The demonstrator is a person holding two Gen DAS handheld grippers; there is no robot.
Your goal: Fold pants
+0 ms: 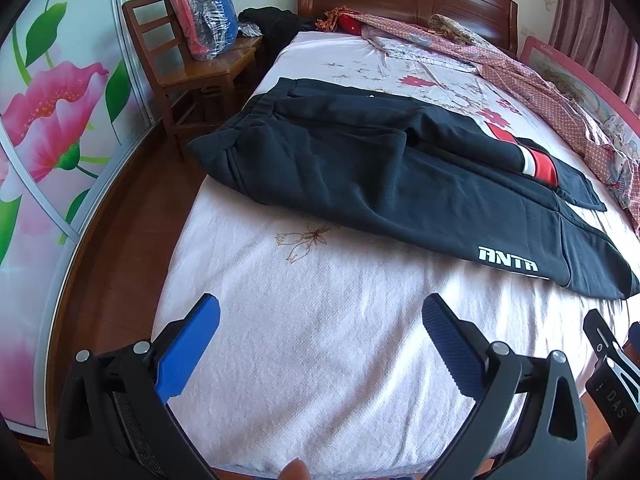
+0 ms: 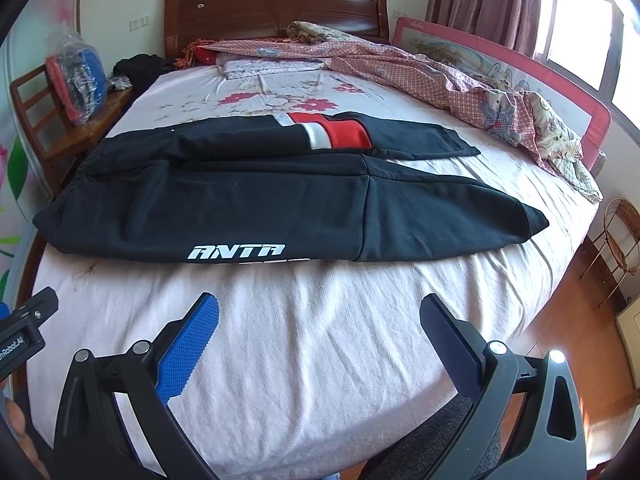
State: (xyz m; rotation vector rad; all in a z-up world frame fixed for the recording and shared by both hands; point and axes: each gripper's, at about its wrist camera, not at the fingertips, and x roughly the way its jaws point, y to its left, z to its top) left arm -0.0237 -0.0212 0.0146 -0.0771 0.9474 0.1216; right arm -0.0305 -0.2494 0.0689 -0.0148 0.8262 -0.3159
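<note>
1. Left gripper: jaws spread wide, nothing btwn the blue pads, hovering over bare sheet at the foot end of the bed.
2. Right gripper: same story, jaws wide apart, empty, hanging above the pale sheet near the bed's foot edge.
3. Neither claw touches fabric; both sit clear of the pants, w/ a strip of sheet in btwn.
4. Pants: black, lying flat across the middle of the bed, stretched side to side.
5. Waistband end sits toward the left edge of the bed, near the wooden chair; leg cuffs point to the right side.
6. Both legs lie roughly side by side, the far one partly overlapped by the near one; red-and-white band shows on the far leg.
7. White "ANTA" logo on the near leg, right at the edge closest to the grippers.
8. Crumpled pink checked quilt piled along the far right side, well apart from the pants.
9. Wooden headboard at the back; plastic-wrapped bundle on the chair.
10. Left wrist view catches part of the other gripper's black body at lower right; a fingertip pokes in at the bottom edge.
</note>
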